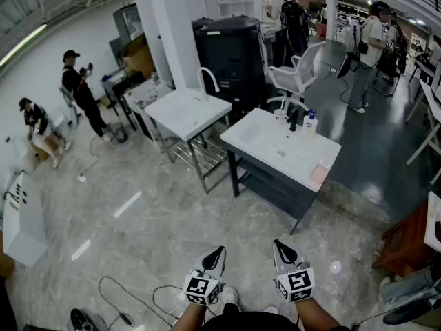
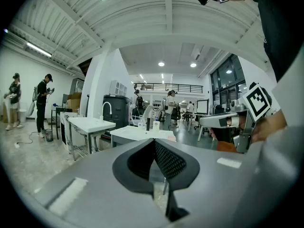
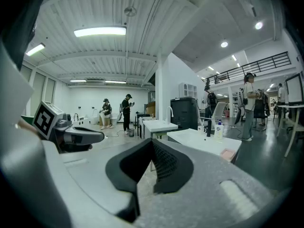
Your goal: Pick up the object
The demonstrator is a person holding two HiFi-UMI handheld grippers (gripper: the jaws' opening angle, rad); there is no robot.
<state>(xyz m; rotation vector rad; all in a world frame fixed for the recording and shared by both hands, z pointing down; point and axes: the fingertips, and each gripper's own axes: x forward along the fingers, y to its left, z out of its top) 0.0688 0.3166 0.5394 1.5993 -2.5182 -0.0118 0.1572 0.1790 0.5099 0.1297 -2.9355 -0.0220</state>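
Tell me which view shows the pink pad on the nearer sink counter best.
The head view: it looks down on the pink pad, whole, at the sink counter's near corner. The right gripper view shows it low and foreshortened. The left gripper view gives at most a sliver.

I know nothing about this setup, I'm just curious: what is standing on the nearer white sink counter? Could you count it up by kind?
Black tap: 1
Bottle with blue cap: 1
White cup: 1
Pink pad: 1
Total: 4
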